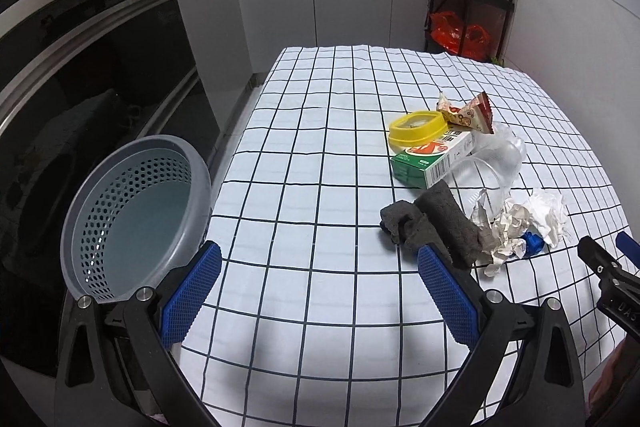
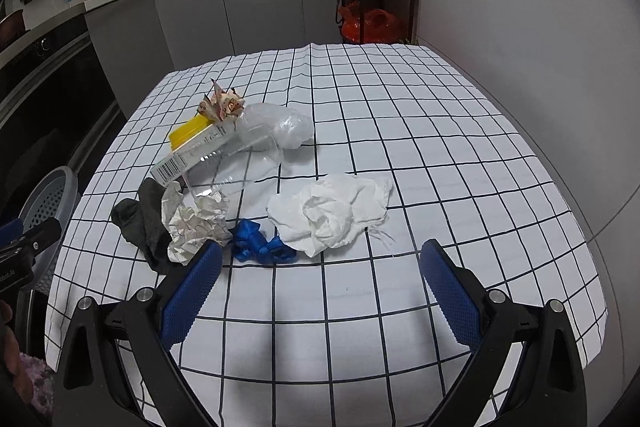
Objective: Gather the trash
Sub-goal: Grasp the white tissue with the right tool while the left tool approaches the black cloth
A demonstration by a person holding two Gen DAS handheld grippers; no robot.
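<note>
So both grippers hang over a table with a white grid tablecloth (image 2: pixel 400 115); left gripper (image 1: pixel 320 259) has its blue pads spread wide with nothing between them, only cloth showing in the gap; right gripper (image 2: pixel 320 259) is the same, jaws apart and gripping nothing.

The trash sits in one loose heap; in the left wrist view it's at the middle right of the frame, in the right wrist view it's left of centre. What's in it: a dark grey sock (image 1: pixel 436 227) at the near edge, its end just behind the left gripper's right pad; a crumpled paper ball (image 2: pixel 192 223) touching the sock; a small blue scrunched wrapper (image 2: pixel 260 243) just beside the paper, right in front of the right gripper's left pad; a white crumpled tissue (image 2: pixel 332 215) next to that, the bit of the heap lying most squarely ahead of the right gripper; behind them a clear plastic cup (image 2: pixel 236 163) on its side, a green and white carton (image 1: pixel 428 159) leaning over it, a yellow lid (image 1: pixel 418 127), a reddish snack wrapper (image 1: pixel 468 111) at the far end, and a clear plastic bag (image 2: pixel 280 125).

The grey perforated basket (image 1: pixel 136 215) is at the lower left of the left wrist view, off the table's left edge, tilted toward the camera, nothing in it; well apart from the heap.
</note>
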